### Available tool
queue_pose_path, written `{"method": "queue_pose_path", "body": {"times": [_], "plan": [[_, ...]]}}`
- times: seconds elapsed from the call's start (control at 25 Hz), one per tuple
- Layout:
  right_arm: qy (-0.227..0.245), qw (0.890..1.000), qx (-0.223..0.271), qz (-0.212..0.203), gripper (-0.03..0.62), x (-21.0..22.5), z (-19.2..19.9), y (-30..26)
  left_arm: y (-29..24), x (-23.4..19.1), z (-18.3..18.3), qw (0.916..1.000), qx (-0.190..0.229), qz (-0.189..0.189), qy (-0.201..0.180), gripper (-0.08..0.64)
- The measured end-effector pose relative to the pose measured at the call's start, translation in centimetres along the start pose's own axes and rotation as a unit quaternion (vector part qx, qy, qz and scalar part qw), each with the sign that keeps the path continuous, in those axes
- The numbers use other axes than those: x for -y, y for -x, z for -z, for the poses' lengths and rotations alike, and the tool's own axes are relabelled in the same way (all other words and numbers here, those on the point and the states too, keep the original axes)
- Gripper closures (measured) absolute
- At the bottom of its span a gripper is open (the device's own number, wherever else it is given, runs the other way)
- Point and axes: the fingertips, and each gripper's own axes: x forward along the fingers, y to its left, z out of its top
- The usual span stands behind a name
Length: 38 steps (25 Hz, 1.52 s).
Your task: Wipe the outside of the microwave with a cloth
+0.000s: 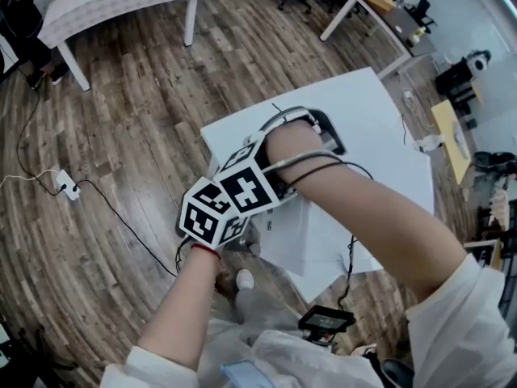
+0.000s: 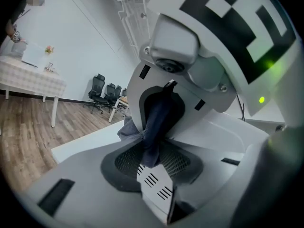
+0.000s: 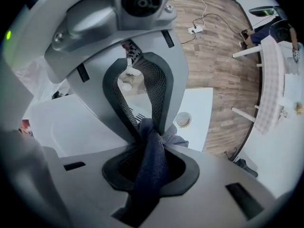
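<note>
Evidently the left tool (image 2: 151, 152) and the right tool (image 3: 148, 172) meet tip to tip, each pinching the same dark blue cloth (image 3: 151, 151).

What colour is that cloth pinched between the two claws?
The cloth is dark blue, plain, and shows best in the right gripper view.

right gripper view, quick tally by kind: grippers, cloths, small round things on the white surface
cloth, dark blue: 1
grippers: 2, right gripper and left gripper, both pinching that cloth
small round disc on the white surface: 1
total: 4
</note>
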Motion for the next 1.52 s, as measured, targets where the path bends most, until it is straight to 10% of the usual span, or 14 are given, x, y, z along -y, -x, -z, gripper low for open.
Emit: {"method": "queue_pose_path", "body": {"times": [0.48,0.72,0.92,1.24,1.4,1.52], "plan": [[-0.059,0.990,0.050,0.115,0.509,1.0,3.5,5.4,0.9,1.5,-6.2,0.9943,0.021,-0.020,-0.102,0.462],[-0.172,0.947,0.191,0.191,0.509,-1.0,5.2,9.6,2.5,5.2,-9.5,0.9887,0.043,-0.015,-0.143,0.462],[-0.302,0.866,0.317,0.241,0.509,-5.1,8.6,11.3,1.8,10.5,-11.8,0.9824,0.046,-0.004,-0.181,0.462],[-0.514,0.645,0.522,0.216,0.508,-13.3,11.4,10.1,-0.9,19.7,-12.5,0.9743,0.030,0.049,-0.218,0.457],[-0.567,0.579,0.540,0.226,0.508,-16.3,13.3,8.6,-2.4,22.6,-11.5,0.9723,0.016,0.056,-0.226,0.457],[-0.584,0.551,0.548,0.235,0.508,-18.2,14.5,7.7,-3.5,23.8,-11.0,0.9726,0.010,0.052,-0.226,0.457]]}}
